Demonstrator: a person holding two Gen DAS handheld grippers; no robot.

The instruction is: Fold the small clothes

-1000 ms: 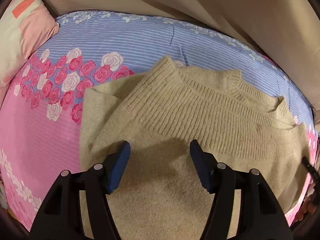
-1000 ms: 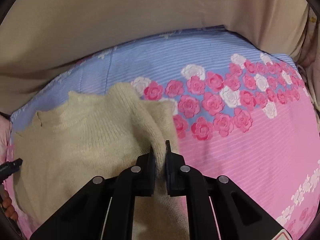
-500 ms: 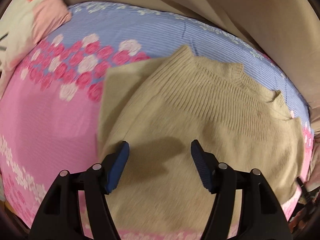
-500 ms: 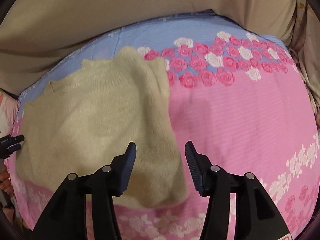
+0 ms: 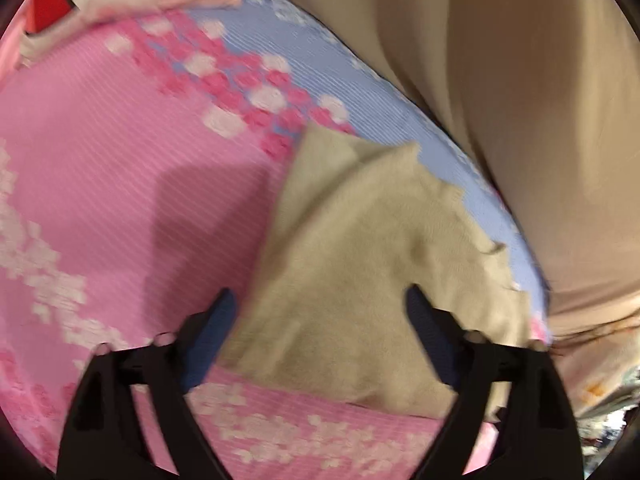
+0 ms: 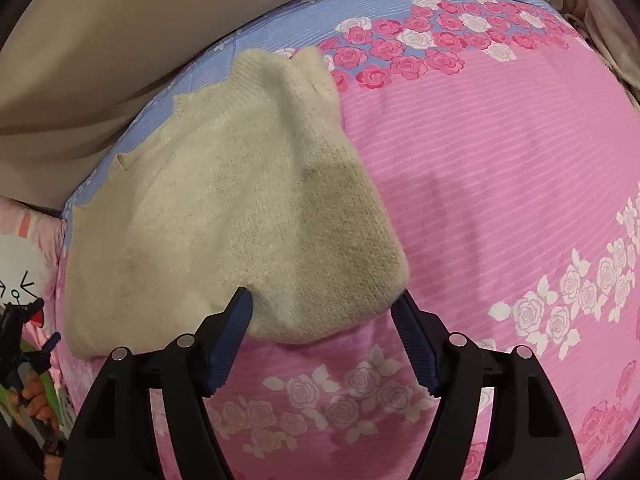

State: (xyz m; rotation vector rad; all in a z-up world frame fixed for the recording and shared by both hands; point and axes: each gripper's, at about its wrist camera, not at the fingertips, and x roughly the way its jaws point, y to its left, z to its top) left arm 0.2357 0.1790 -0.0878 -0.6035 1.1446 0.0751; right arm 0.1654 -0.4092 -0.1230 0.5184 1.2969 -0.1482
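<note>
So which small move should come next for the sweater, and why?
Probably lower both open grippers to the sweater's near hem and pinch it, to fold it up toward the collar. Both sides look folded in, and the right gripper and left gripper hover open, holding nothing.

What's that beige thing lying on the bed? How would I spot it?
Look at the bedsheet, pink with a blue strip and a band of roses. Near the blue strip lies a sweater, cream, fuzzy knit, folded into a block with its ribbed collar toward the blue. It is the only plain, unpatterned item on the sheet.
</note>
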